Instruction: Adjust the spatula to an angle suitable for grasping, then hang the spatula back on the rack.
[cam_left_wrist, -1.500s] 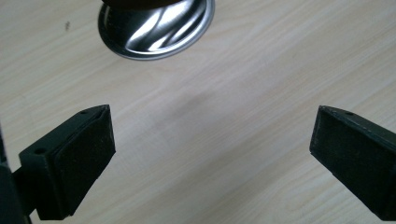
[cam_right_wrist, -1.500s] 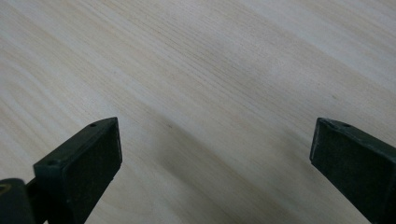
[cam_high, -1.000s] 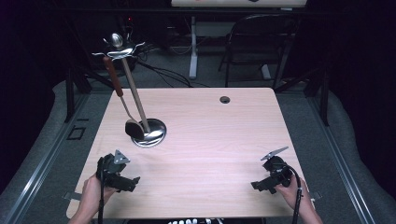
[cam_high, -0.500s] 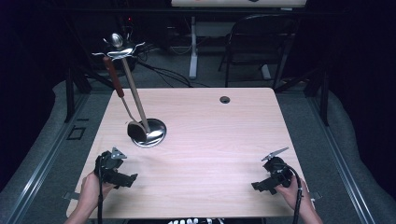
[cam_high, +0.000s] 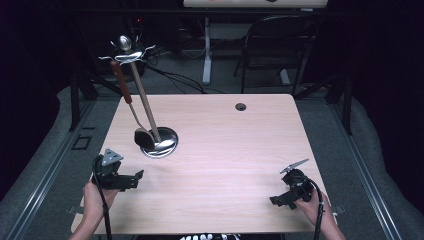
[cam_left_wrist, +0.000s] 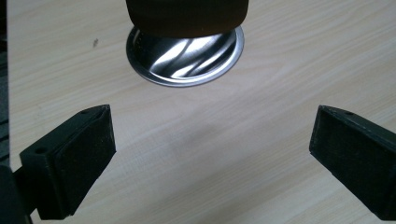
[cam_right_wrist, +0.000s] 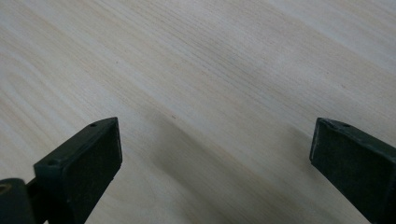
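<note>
High view: a light wooden table (cam_high: 225, 150) was seen with a utensil stand (cam_high: 159, 142) on its left half, round shiny base resting on the table, thin post rising tilted toward the top-left to a hooked crown. A spoon-like utensil (cam_high: 131, 107) with a brown handle was hung from the crown, its dark bowl down at the base. A small dark grommet (cam_high: 241, 106) was noted near the far edge. The left gripper (cam_high: 131, 180) was held low at the near-left corner, near the stand base but apart from it, jaws spread, nothing held. The right gripper (cam_high: 279, 200) was held at the near-right corner, well apart from the stand, nothing held.

Left gripper view: the left gripper (cam_left_wrist: 210, 154) was shown with both black jaws wide apart over bare table. The shiny stand base (cam_left_wrist: 187, 58) was seen ahead between them, untouched, with the dark utensil bowl (cam_left_wrist: 187, 16) cut off at the top edge.

Right gripper view: the right gripper (cam_right_wrist: 215, 163) was shown with jaws wide apart, bare wood grain between them.
</note>
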